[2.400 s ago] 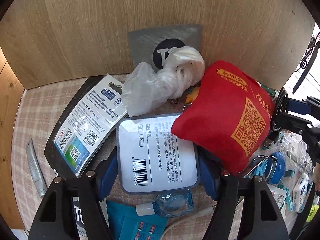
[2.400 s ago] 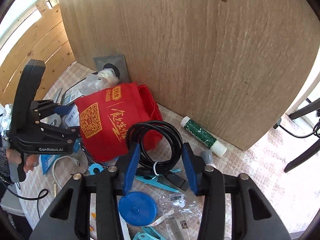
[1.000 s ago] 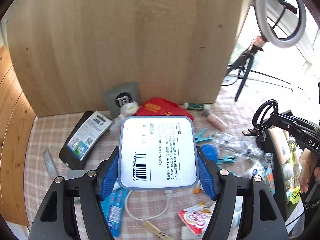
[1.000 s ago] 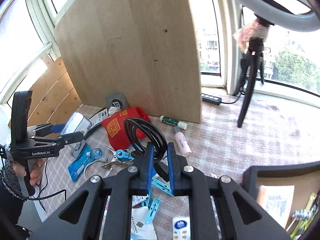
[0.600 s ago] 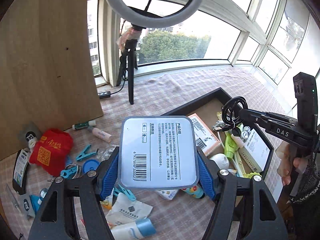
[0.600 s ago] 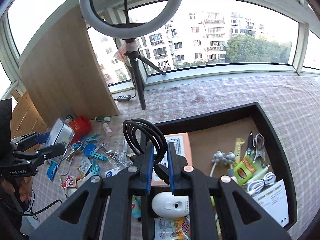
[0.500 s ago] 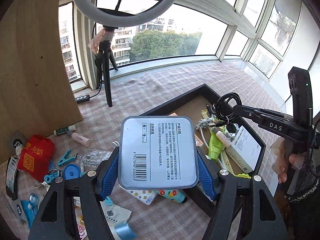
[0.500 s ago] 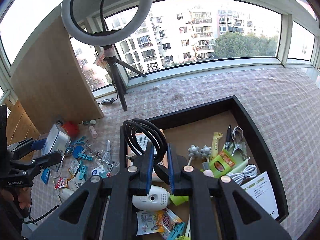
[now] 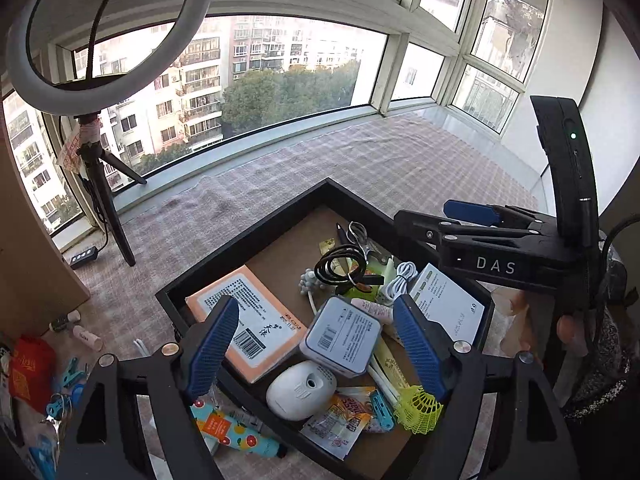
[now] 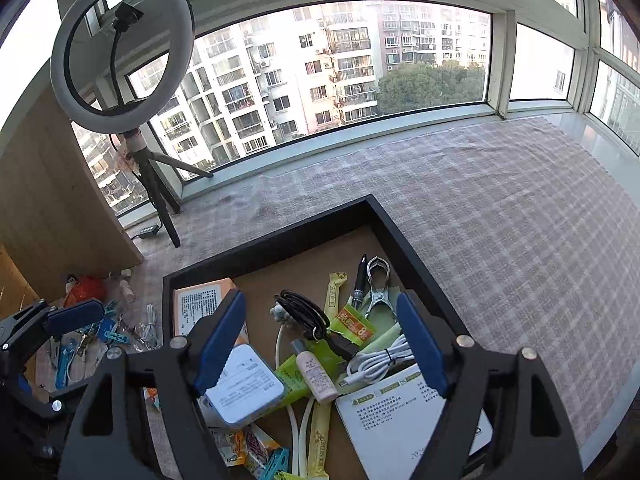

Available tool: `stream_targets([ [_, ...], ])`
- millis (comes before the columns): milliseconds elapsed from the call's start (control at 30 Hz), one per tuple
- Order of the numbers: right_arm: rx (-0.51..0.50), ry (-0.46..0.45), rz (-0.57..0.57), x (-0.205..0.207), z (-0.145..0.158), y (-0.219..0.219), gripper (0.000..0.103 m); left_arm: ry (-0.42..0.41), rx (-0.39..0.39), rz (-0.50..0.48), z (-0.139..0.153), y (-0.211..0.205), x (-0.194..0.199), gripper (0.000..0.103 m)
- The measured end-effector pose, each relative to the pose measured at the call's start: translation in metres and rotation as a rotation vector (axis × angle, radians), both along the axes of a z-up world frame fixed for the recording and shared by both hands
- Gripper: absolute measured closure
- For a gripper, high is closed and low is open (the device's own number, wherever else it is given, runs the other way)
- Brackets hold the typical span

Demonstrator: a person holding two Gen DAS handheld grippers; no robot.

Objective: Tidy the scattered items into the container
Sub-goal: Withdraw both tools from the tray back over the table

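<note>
**Both loads dropped into the tray**

Since a second ago both grippers swung from the scattered pile to over the black tray (image 9: 276, 228) and let go. White box (image 9: 340, 336) now lies in the tray's middle, black cable coil (image 9: 340, 268) just behind it. Left gripper (image 9: 316, 344) and right gripper (image 10: 320, 344) jaws opening, nothing pressed between. Tray well filled; red pouch (image 9: 30, 368), clips and packets remain outside, left of the tray.

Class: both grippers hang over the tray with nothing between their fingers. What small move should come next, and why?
Probably swing the left gripper back toward the clutter beside the tray: its opening jaws are clear of the box lying inside, and clips still lie on the cloth.
</note>
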State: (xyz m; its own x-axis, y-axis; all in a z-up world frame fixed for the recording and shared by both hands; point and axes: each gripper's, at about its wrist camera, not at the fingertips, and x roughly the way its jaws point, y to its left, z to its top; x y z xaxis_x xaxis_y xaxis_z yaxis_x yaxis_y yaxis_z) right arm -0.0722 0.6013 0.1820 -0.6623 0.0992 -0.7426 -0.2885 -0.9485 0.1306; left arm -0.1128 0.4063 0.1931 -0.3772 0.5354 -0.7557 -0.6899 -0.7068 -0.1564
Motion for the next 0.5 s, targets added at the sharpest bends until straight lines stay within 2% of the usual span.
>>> stream_targets([
  [167, 0.074, 0.014, 0.014, -0.004, 0.005, -0.021, 0.026, -0.009, -0.017, 0.041, -0.004, -0.019, -0.006, 0.026],
  [500, 0.092, 0.005, 0.160, -0.027, 0.003, -0.080, 0.026, -0.003, -0.051, 0.177, -0.010, -0.105, -0.023, 0.027],
])
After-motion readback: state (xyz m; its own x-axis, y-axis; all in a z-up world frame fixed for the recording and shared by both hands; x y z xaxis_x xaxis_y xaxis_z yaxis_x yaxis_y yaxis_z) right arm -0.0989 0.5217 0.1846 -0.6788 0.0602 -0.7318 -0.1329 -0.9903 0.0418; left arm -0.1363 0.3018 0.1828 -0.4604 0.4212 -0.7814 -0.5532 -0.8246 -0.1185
